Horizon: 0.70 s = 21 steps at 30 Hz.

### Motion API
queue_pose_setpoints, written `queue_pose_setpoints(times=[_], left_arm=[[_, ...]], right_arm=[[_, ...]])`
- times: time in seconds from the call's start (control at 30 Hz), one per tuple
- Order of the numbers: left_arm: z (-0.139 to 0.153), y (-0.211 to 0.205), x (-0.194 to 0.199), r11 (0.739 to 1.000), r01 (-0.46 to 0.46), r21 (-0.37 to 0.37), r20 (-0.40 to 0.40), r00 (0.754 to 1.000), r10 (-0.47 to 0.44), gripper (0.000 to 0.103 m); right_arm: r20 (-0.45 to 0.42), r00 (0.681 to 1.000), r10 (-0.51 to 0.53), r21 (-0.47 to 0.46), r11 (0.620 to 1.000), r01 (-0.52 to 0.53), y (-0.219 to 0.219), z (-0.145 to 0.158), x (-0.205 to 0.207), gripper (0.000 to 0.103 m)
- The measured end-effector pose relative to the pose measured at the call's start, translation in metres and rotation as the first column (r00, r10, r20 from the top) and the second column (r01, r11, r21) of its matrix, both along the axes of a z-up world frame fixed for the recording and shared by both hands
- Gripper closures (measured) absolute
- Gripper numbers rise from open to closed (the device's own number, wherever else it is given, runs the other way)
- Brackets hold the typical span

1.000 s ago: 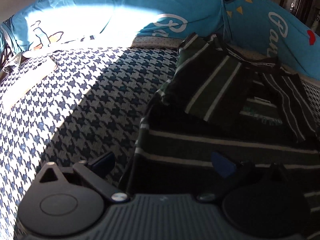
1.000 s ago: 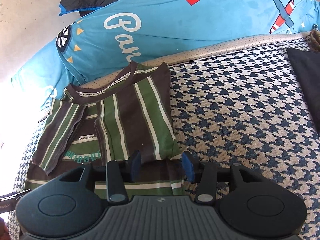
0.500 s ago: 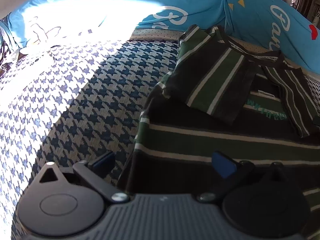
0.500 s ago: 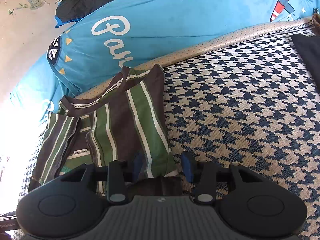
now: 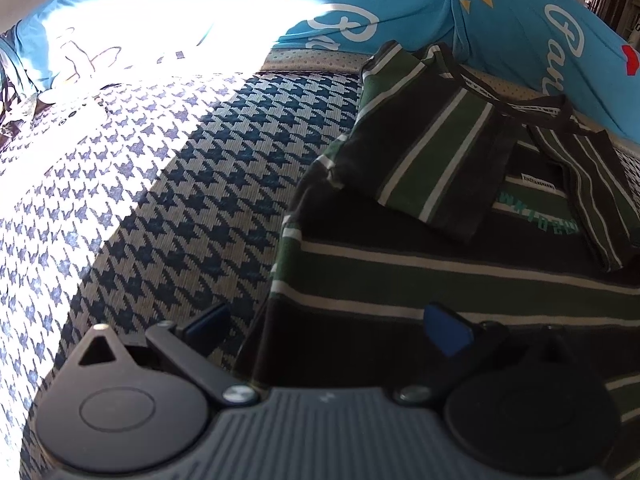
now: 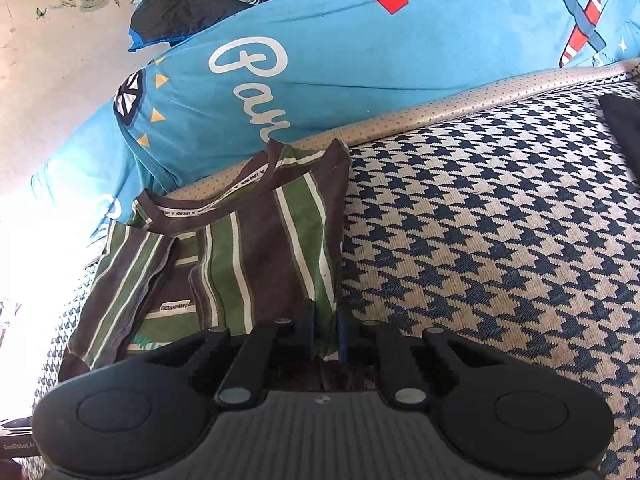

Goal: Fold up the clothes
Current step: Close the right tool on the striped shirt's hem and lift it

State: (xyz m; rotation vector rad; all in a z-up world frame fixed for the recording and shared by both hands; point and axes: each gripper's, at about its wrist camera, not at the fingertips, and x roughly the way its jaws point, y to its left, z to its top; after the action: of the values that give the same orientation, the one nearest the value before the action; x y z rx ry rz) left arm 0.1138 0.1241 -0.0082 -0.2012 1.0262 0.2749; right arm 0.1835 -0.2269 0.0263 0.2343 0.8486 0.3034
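One striped shirt [image 6: 256, 264] — two grippers [image 5: 328, 324], one blue cushion [image 6: 360, 60]

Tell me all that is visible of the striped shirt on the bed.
The striped shirt is soft knit, dark brown with green and white stripes, with a printed collar band. It lies flat on the houndstooth cover, both sleeves folded inward, collar near the blue pillow. The right gripper is closing on its lower edge; the left gripper straddles the other corner, open.

The shirt [image 6: 256, 264] lies on the bedcover [image 6: 480, 260], its collar end probably touching the bolster [image 6: 360, 64] behind.
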Motion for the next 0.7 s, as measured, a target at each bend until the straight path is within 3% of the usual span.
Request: queue_pose_setpoints(times=[0.2, 0.37, 0.7], left_arm=[[0.000, 0.002, 0.000, 1.000, -0.003, 0.004, -0.003, 1.000, 0.003, 0.000], [0.000, 0.004, -0.002, 1.000, -0.006, 0.010, -0.004, 1.000, 0.006, 0.000], [0.001, 0.011, -0.006, 1.000, -0.016, 0.020, -0.003, 1.000, 0.016, 0.000]], right_arm=[[-0.002, 1.000, -0.024, 0.005, 1.000, 0.024, -0.004, -0.009, 0.002, 0.087], [0.048, 0.999, 0.001, -0.057, 0.998, 0.002, 0.008, -0.008, -0.002, 0.089], [0.131, 0.991, 0.024, -0.020, 1.000, -0.022, 0.023, 0.015, -0.011, 0.094]])
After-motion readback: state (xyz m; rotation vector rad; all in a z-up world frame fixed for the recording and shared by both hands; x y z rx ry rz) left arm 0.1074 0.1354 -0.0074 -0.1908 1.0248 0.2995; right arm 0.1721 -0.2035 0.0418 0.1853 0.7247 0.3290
